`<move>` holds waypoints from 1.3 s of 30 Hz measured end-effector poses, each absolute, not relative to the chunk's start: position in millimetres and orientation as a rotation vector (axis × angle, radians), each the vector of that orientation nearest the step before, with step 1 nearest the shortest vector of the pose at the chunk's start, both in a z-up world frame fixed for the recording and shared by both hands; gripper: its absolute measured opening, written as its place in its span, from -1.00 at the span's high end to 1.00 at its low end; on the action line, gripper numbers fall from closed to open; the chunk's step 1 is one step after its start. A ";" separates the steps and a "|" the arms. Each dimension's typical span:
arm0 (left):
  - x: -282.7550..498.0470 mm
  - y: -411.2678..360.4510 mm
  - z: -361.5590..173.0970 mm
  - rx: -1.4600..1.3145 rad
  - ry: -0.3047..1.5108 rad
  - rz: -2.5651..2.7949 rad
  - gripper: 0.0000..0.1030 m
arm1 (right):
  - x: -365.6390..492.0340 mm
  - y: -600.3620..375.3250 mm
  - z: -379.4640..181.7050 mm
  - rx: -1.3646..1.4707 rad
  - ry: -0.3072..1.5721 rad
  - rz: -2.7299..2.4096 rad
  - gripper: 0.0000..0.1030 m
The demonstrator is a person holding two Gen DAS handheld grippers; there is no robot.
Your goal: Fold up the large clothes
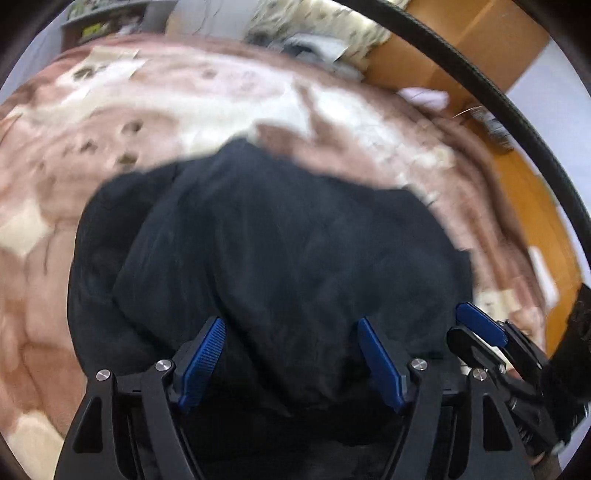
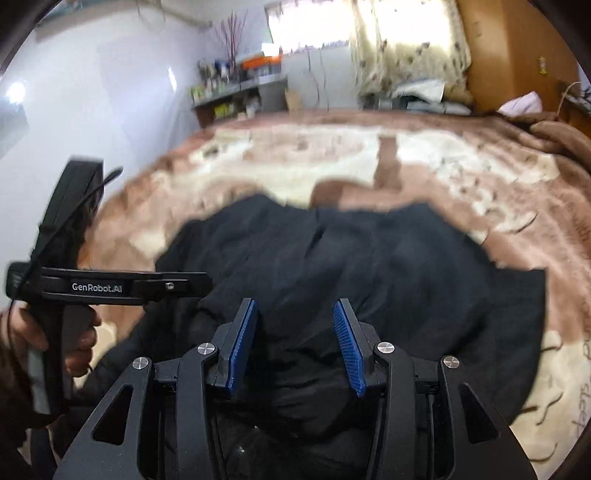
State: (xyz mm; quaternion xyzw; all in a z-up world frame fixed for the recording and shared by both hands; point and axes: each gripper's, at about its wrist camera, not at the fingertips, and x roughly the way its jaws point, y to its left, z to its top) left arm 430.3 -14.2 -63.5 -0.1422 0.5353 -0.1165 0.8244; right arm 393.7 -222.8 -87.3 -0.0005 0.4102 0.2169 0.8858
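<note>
Garment (image 1: 280, 266): black, bunched on bed (image 1: 110, 122), folding unfinished | left claw (image 1: 291, 360) spread, empty | right claw (image 2: 295, 347) spread, empty

A bed is covered by a plush blanket (image 2: 424, 173) patterned in brown, pink and cream. Beyond its far edge, a floral curtain (image 2: 406, 48) is hung before a bright window (image 2: 310, 26). A cluttered shelf (image 2: 236, 92) is fixed against the pale wall (image 2: 110, 92), with thin red twigs (image 2: 231, 33) standing above it. A wooden wardrobe (image 2: 517, 55) is placed at the right. A cardboard box (image 1: 458, 44) is seen beside the bed.
</note>
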 end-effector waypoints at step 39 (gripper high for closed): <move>373.3 12.5 -77.4 -0.257 1.269 -0.240 -0.49 | 375.4 -222.4 -96.1 -0.004 1.001 0.377 0.13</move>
